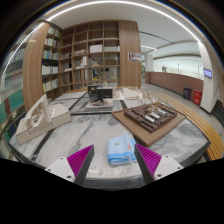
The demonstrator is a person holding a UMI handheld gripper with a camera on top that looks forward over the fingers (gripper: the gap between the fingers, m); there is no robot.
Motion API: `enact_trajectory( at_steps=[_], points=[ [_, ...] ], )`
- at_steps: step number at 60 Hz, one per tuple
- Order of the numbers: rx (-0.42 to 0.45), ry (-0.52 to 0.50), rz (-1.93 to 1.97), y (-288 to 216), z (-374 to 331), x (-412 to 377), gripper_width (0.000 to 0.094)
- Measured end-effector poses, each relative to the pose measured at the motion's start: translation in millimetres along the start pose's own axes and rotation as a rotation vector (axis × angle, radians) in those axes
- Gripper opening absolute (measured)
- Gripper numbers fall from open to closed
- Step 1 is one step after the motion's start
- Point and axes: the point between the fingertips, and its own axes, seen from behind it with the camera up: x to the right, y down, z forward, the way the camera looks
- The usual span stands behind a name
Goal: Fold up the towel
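Gripper [113,160] released, magenta pads [79,160] spread wide, pressing on nothing. Folded light-blue towel [121,151] lying between the fingers on the marble table [170,146], closer to the right pad, a gap on either side. At 1 o'clock from the towel, a brown display board [150,116] carrying an architectural model. At 10 o'clock, a white building model [40,117]. At 12 o'clock, a dark model [100,93] farther off, tall wooden bookshelves [92,55] behind.
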Motion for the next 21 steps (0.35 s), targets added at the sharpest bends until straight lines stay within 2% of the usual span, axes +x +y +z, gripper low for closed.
enact_trajectory(
  at_steps=[7,14,21],
  points=[
    [0.015,-0.061,-0.039,1,-41,-36,0.0841],
    [-0.021,-0.091,-0.057,14,-63,-52,0.0844],
    [0.01,-0.098,-0.029,8,-69,-50,0.0848]
  ],
)
